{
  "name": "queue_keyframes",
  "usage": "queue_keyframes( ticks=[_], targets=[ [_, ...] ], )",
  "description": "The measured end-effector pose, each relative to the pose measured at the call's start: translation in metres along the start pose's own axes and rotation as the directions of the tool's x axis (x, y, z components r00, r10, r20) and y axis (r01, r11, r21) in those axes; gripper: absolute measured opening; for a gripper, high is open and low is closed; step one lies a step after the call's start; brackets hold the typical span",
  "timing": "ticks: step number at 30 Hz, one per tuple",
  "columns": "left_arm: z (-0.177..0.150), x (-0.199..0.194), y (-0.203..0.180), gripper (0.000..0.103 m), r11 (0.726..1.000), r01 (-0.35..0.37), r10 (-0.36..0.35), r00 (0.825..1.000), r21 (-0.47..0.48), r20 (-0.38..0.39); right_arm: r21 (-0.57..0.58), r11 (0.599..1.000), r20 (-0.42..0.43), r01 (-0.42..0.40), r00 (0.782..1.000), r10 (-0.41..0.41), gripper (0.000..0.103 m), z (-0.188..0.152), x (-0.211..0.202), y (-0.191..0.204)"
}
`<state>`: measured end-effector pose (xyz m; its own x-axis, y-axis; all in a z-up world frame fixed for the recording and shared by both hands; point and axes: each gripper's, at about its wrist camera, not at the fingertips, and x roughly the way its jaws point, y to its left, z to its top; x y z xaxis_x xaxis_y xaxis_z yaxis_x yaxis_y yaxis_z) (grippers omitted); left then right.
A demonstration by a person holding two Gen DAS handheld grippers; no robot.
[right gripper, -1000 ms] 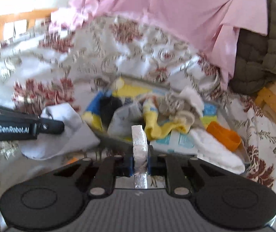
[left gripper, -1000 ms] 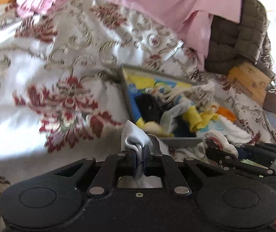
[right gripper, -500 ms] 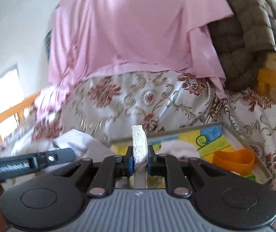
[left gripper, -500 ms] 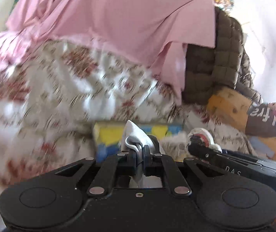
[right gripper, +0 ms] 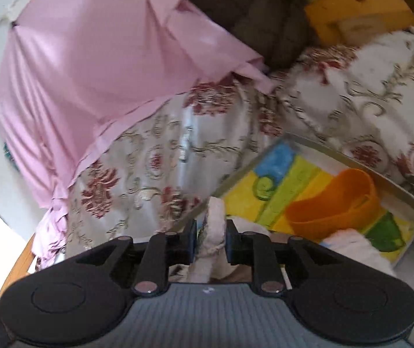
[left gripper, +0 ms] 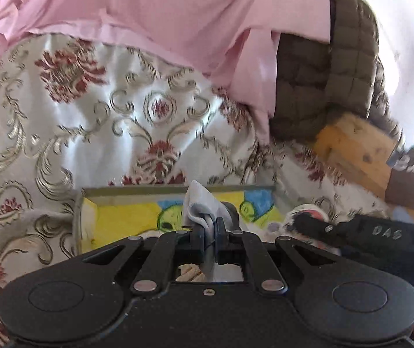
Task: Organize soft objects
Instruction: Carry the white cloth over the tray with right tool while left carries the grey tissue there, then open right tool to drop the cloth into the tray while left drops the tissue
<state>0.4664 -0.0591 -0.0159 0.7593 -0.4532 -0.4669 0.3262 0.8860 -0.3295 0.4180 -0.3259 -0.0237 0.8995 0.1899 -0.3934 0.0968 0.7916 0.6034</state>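
Observation:
My left gripper (left gripper: 209,227) is shut on a bunched pale grey-white cloth (left gripper: 199,203) that sticks up from its jaws, above the near part of the tray (left gripper: 125,192) with the bright painted floor. My right gripper (right gripper: 211,230) is rolled to one side, so the tray (right gripper: 354,161) looks tilted in its view. Its jaws are opening. A white fluffy piece (right gripper: 217,214) still stands between them, and a gap shows on the left side. In the tray lie an orange soft bowl (right gripper: 337,203) and a white fluffy item (right gripper: 352,245).
The tray rests on a white bedspread (left gripper: 90,121) with red flowers. Behind it hang a pink sheet (left gripper: 163,14) and a brown quilted jacket (left gripper: 323,81), beside a yellow wooden block (left gripper: 354,148). A person's dark sleeve (left gripper: 412,179) and the right gripper's body (left gripper: 386,235) fill the right side.
Both grippers have moved forward over the tray. The right one has rolled sideways and its jaws have parted around the white fluffy piece. The left still holds its cloth.

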Motion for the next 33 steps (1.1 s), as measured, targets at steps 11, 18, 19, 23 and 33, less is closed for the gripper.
queue_keyframes(
  ticks=[11, 18, 19, 23, 33],
  targets=[
    [-0.009, 0.008, -0.015, 0.018, 0.996, -0.075, 0.078, 0.996, 0.057, -0.047, -0.06, 0.993, -0.038, 0.102, 0.994, -0.105, 0.054, -0.003, -0.001, -0.004],
    [-0.007, -0.011, -0.027, 0.047, 0.988, -0.123, 0.124, 0.992, 0.093, -0.005, -0.141, 0.986, -0.015, 0.094, 0.995, -0.097, 0.076, -0.002, -0.02, 0.006],
    [-0.007, -0.016, -0.029, 0.053, 0.986, -0.135, 0.135, 0.991, 0.1, 0.01, -0.158, 0.983, -0.007, 0.094, 0.995, -0.096, 0.079, -0.002, -0.024, 0.009],
    [-0.003, -0.037, -0.036, 0.063, 0.981, -0.162, 0.155, 0.986, 0.106, 0.066, -0.214, 0.972, 0.031, 0.1, 0.995, -0.095, 0.085, 0.0, -0.045, 0.021],
    [-0.002, -0.103, -0.051, 0.081, 0.979, -0.196, 0.184, 0.969, 0.06, 0.167, -0.301, 0.943, 0.129, 0.145, 0.986, -0.11, 0.097, 0.002, -0.111, 0.047]
  ],
)
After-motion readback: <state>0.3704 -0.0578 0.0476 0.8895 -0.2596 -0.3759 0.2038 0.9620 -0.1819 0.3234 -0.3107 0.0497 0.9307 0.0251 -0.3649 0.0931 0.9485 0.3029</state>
